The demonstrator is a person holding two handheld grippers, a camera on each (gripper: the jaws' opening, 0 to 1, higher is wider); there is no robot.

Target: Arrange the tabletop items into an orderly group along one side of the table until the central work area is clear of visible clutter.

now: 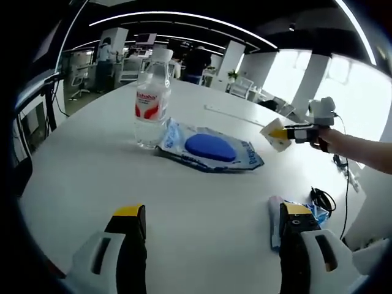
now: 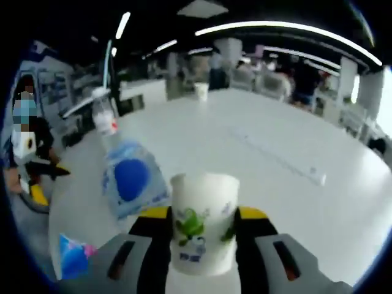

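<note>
The white table takes up most of the left gripper view, its round edge curving down the left side; in the right gripper view it spreads from the centre out to the right edge.

Next in size is the clear plastic pouch with a blue oval pad inside, lying flat just above the middle of the left gripper view. In the right gripper view it sits left of centre, above and to the left of the jaws.

The water bottle stands upright at upper centre-left of the left gripper view, red and white label facing the camera, its base touching or just beside the pouch's left end. In the right gripper view it appears blurred at upper left, beyond the pouch.

The paper cup, white with a green print, stands between the two jaws at bottom centre of the right gripper view; the right gripper is clamped on its sides. In the left gripper view this gripper enters from the right edge, held by a hand, with the cup raised above the table.

The left gripper holds nothing, its yellow-tipped jaws set wide apart at the bottom of its view. A small blue packet lies on the table right beside the right-hand jaw, far below the pouch.

A second small cup stands far off at the top centre of the right gripper view.
</note>
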